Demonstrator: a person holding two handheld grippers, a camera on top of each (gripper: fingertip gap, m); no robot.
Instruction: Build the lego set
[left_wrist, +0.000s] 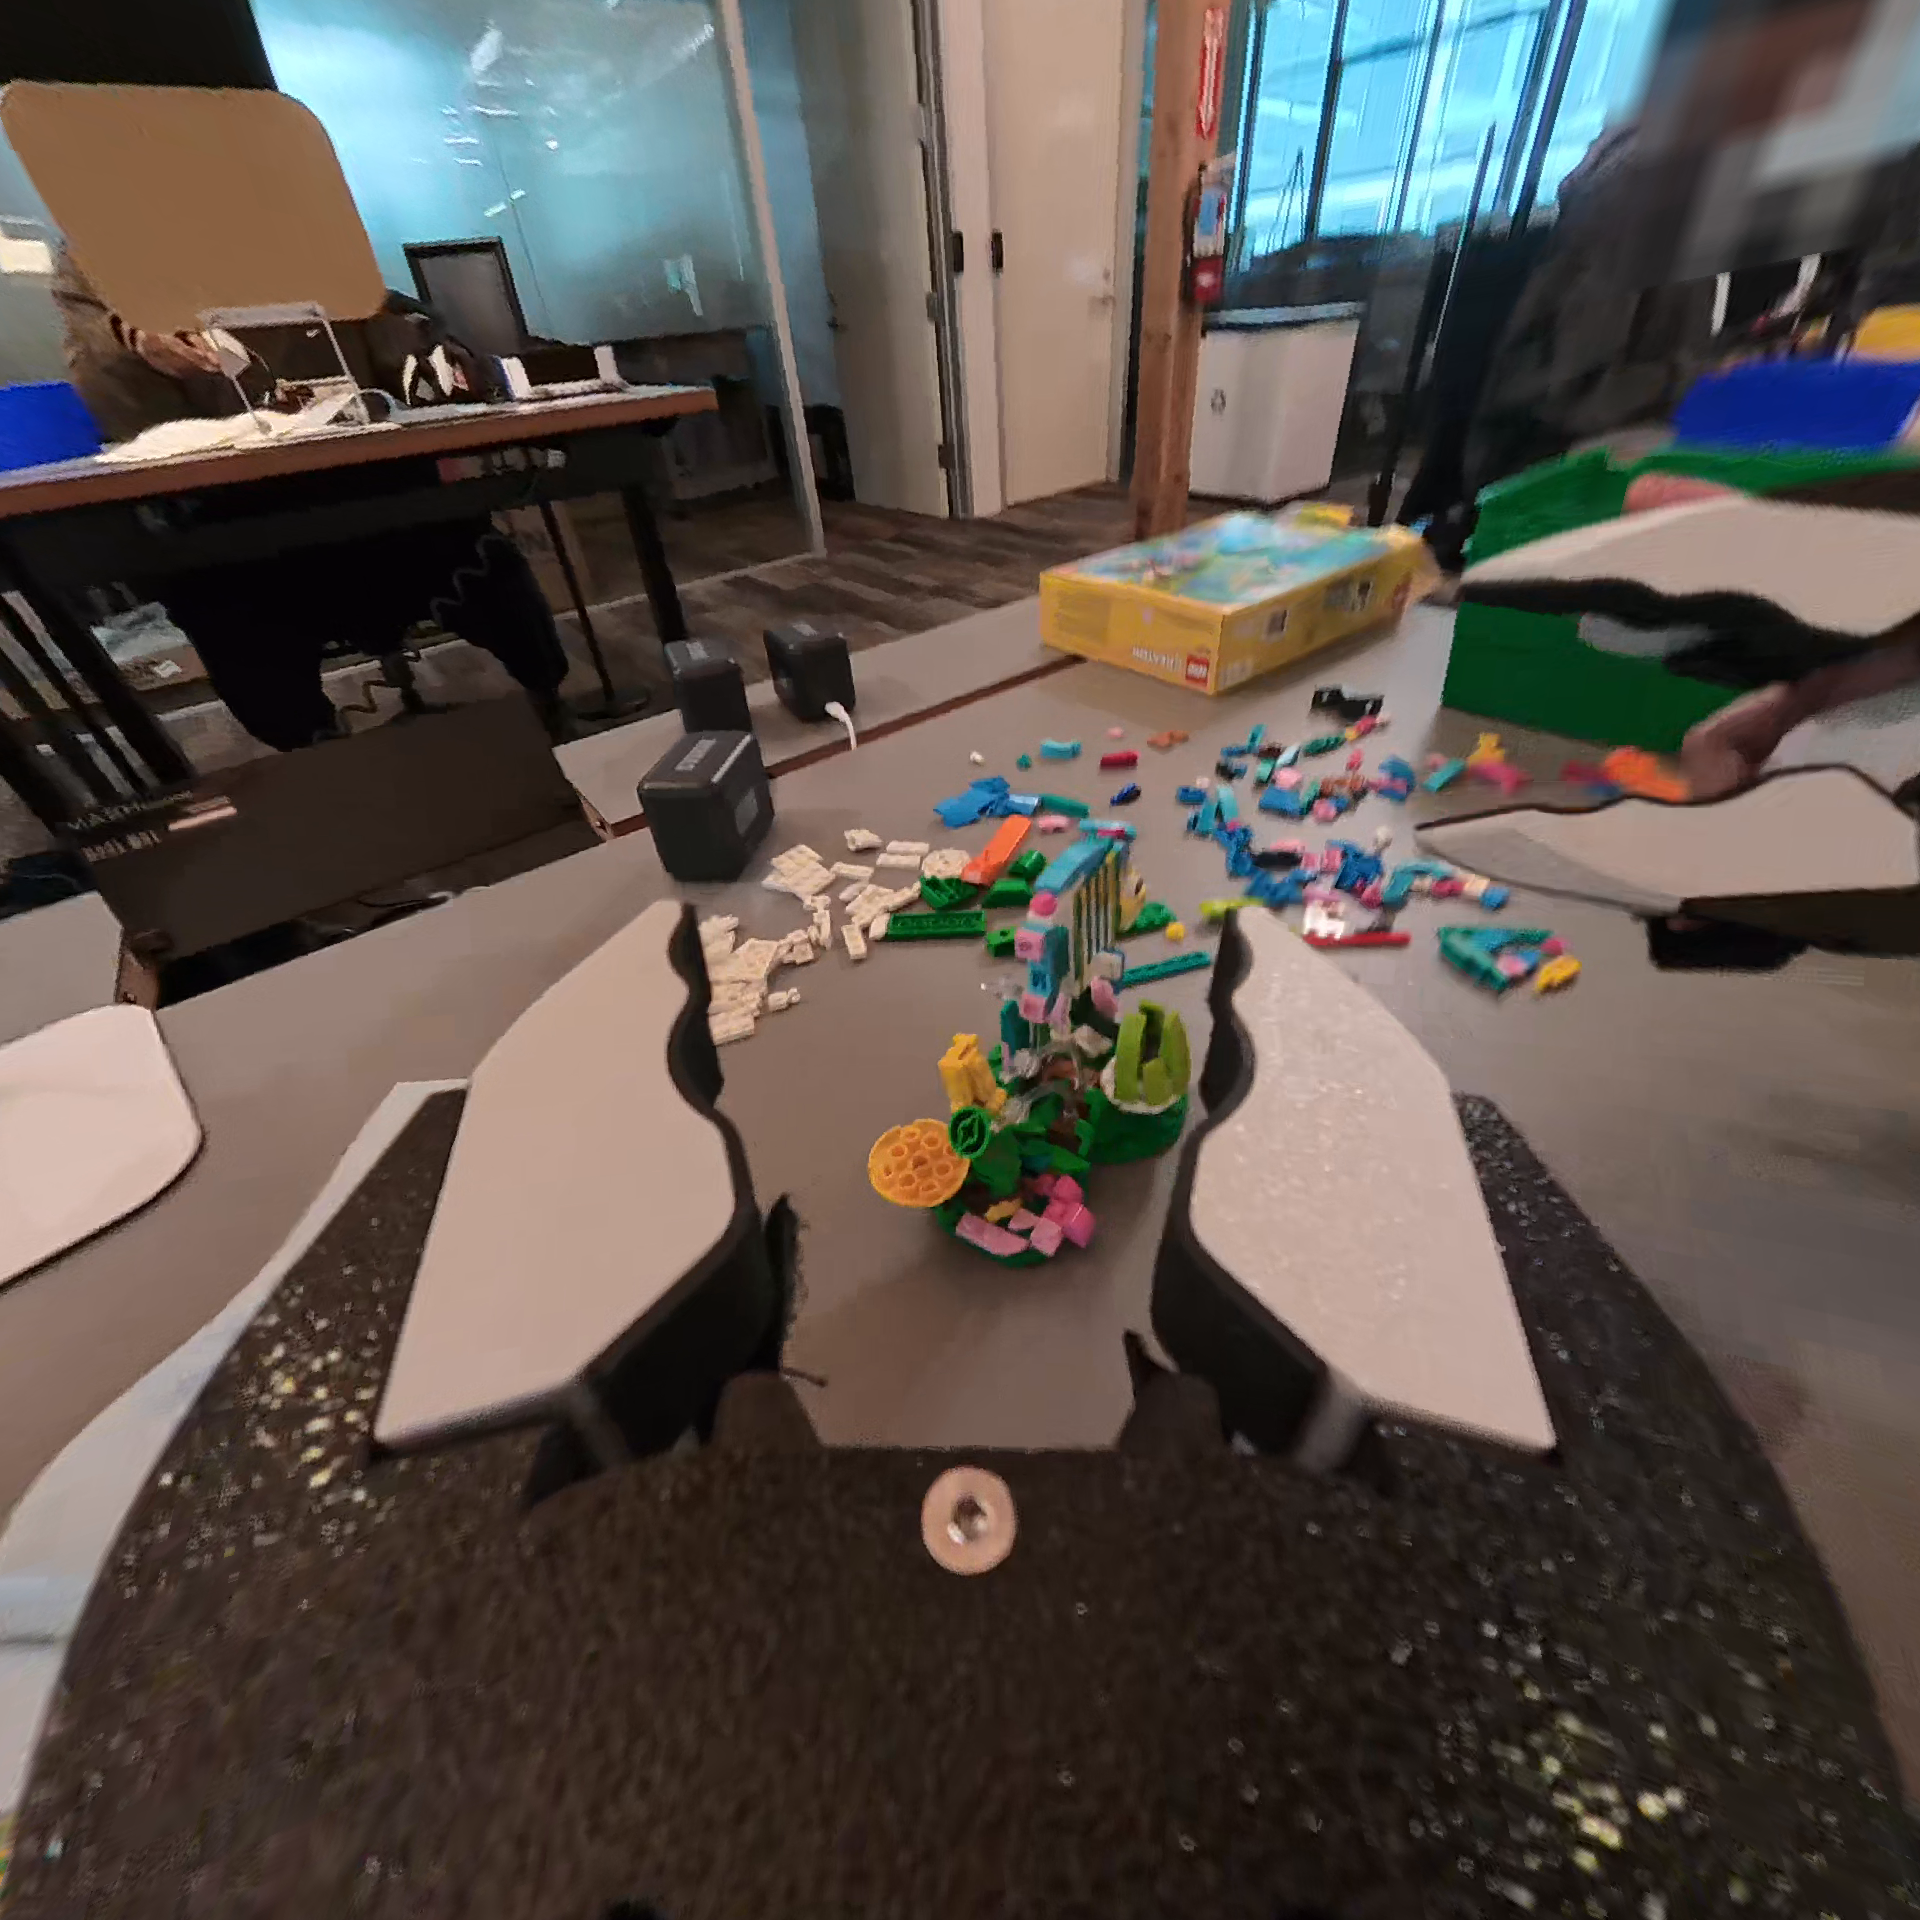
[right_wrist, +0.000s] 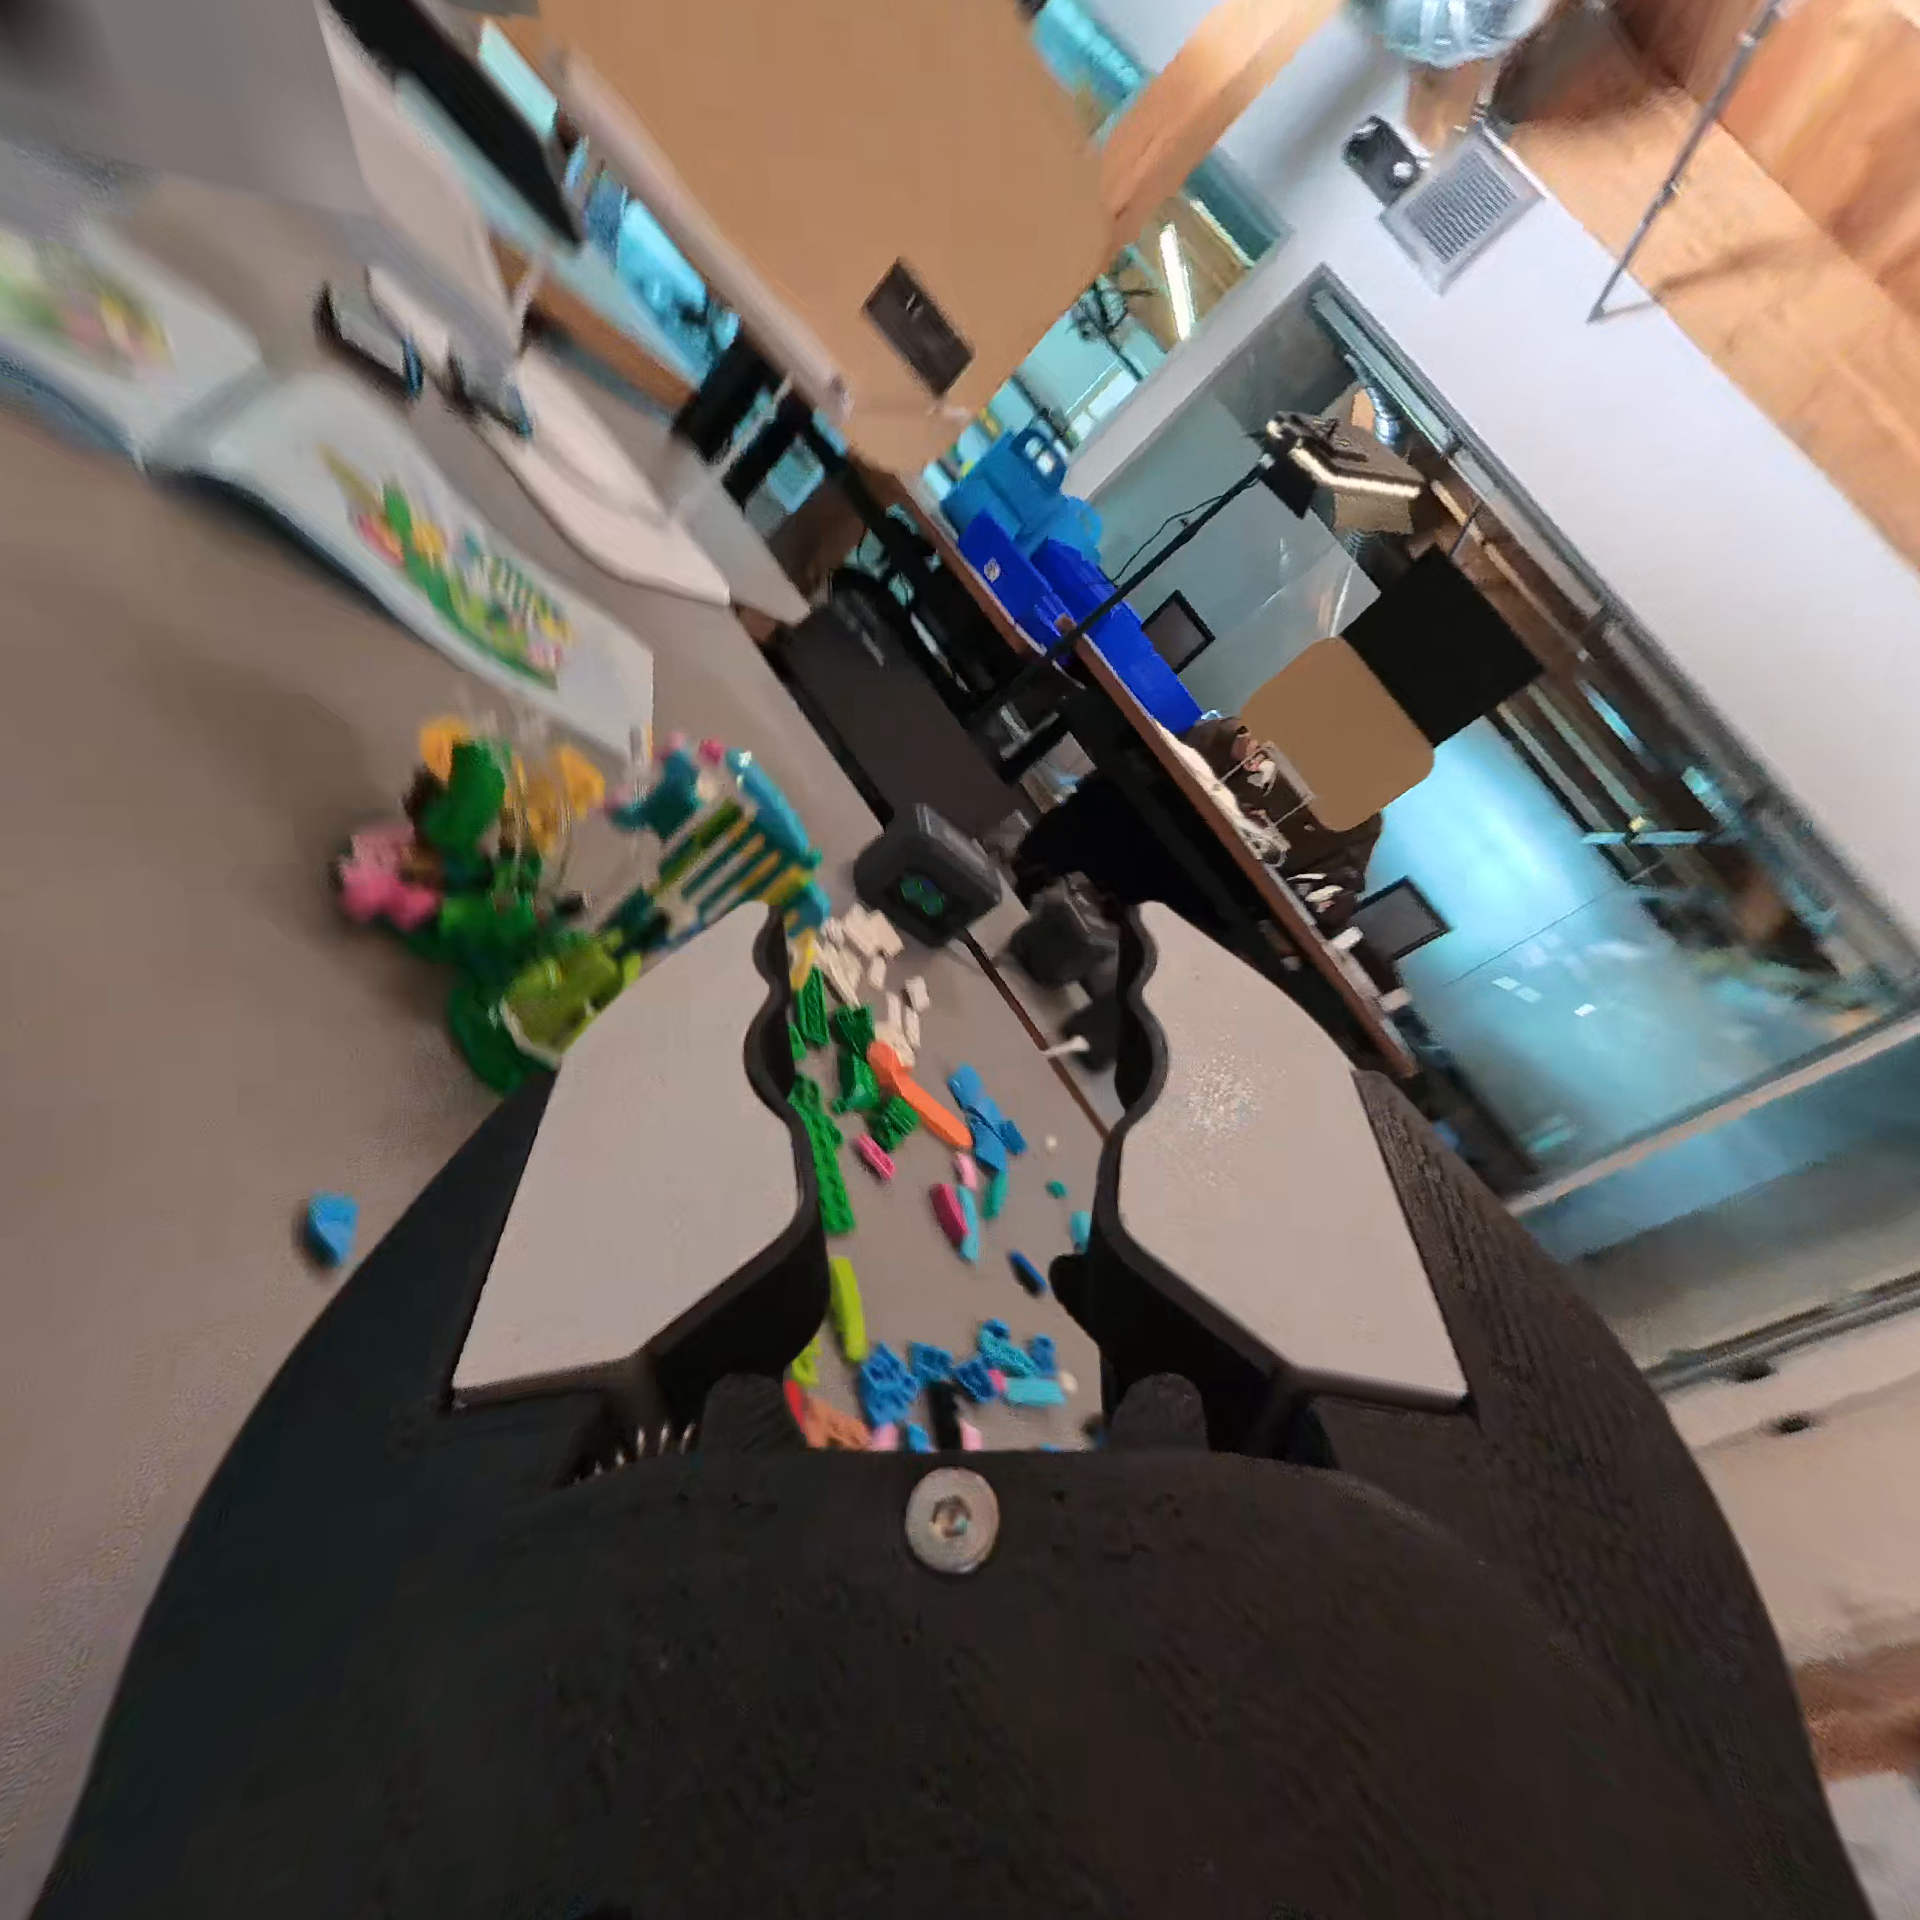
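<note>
A part-built lego model (left_wrist: 1039, 1122) with green base, yellow disc, pink pieces and a tall blue-striped fish stands on the grey table (left_wrist: 935, 1330). My left gripper (left_wrist: 951, 935) is open and empty, its fingers either side of the model, a little short of it. My right gripper (right_wrist: 951, 935) is open and empty, tilted, above loose bricks (right_wrist: 904, 1122). The model (right_wrist: 520, 883) shows to its left. The right gripper also shows in the left wrist view (left_wrist: 1455, 717) at the far right, over the loose bricks (left_wrist: 1330, 831).
A yellow lego box (left_wrist: 1226, 603) and a green bin (left_wrist: 1558, 644) sit at the back. Dark cubes (left_wrist: 707, 810) stand left of white pieces (left_wrist: 810, 914). An instruction booklet (right_wrist: 457, 582) lies beyond the model. A lone blue brick (right_wrist: 330, 1226) lies apart.
</note>
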